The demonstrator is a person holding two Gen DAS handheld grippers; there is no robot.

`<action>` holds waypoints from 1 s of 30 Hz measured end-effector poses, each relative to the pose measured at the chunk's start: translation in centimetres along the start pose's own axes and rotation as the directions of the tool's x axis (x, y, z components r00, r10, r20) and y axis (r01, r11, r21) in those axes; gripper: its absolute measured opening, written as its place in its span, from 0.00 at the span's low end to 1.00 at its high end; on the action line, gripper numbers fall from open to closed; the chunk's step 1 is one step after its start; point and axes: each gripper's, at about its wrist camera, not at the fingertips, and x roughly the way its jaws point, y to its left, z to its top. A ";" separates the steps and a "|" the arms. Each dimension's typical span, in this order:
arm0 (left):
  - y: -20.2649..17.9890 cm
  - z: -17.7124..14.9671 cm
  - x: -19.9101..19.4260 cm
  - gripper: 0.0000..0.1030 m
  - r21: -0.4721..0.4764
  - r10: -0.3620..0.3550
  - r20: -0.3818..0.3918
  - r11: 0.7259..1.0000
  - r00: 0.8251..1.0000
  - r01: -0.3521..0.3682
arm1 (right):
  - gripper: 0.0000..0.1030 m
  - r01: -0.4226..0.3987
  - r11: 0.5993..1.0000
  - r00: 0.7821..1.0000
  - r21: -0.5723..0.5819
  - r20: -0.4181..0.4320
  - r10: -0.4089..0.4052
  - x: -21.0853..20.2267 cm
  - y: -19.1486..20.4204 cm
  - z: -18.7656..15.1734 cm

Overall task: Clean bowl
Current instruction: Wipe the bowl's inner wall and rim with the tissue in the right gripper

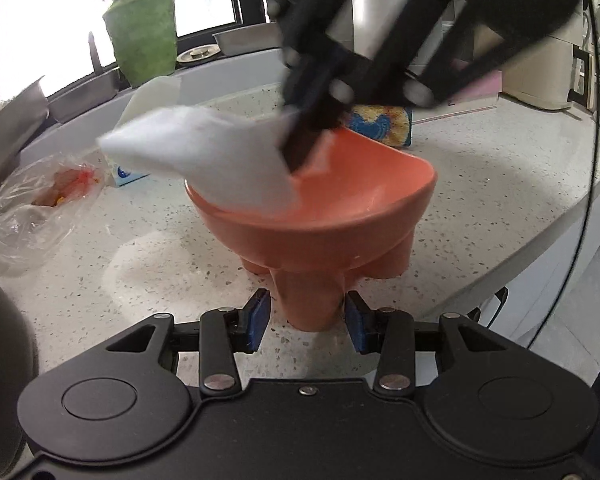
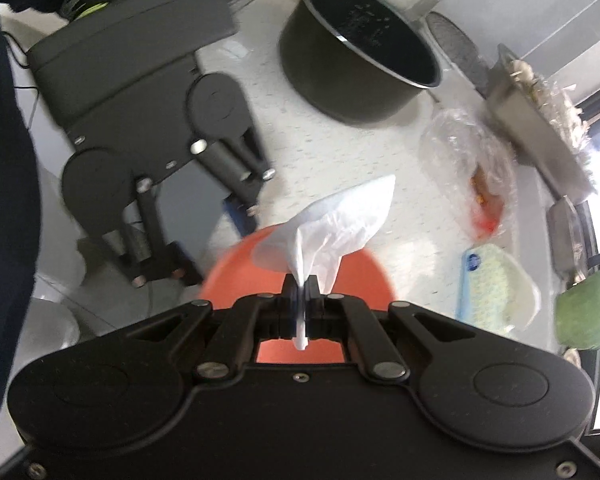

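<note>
An orange footed bowl (image 1: pixel 340 208) stands on the speckled counter (image 1: pixel 500 184). My left gripper (image 1: pixel 305 322) is closed around its near leg (image 1: pixel 310 304), pads touching both sides. My right gripper (image 2: pixel 301 296) is shut on a white tissue (image 2: pixel 332 224) and holds it over the bowl (image 2: pixel 236 276). In the left wrist view the right gripper (image 1: pixel 304 148) comes down from above, blurred, with the tissue (image 1: pixel 204 156) draped over the bowl's left rim and inside.
A dark pot (image 2: pixel 360 64) stands on the counter beyond the bowl. A crumpled plastic bag (image 1: pixel 32 208) and a tissue pack (image 1: pixel 128 172) lie to the left. A green vase (image 1: pixel 144 36), metal trays (image 1: pixel 244 38) and a patterned sponge (image 1: pixel 380 126) sit behind. The counter edge (image 1: pixel 540 240) curves at right.
</note>
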 end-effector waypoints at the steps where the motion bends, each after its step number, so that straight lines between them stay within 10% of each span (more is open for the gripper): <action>1: 0.0 0.0 0.1 0.40 0.001 -0.002 -0.001 1.000 1.000 0.002 | 0.03 0.013 1.000 1.000 0.003 -0.004 -0.013 0.1 -0.4 -0.1; 19: 1.0 0.8 1.7 0.40 -0.033 -0.052 0.016 0.998 0.999 0.053 | 0.03 0.042 0.997 0.985 0.072 -0.173 -0.029 -0.7 -1.1 -7.2; 30: 1.0 0.9 1.2 0.38 -0.039 -0.056 0.021 0.998 0.998 0.057 | 0.03 -0.011 1.000 0.991 0.017 -0.134 0.013 -3.4 2.4 -5.8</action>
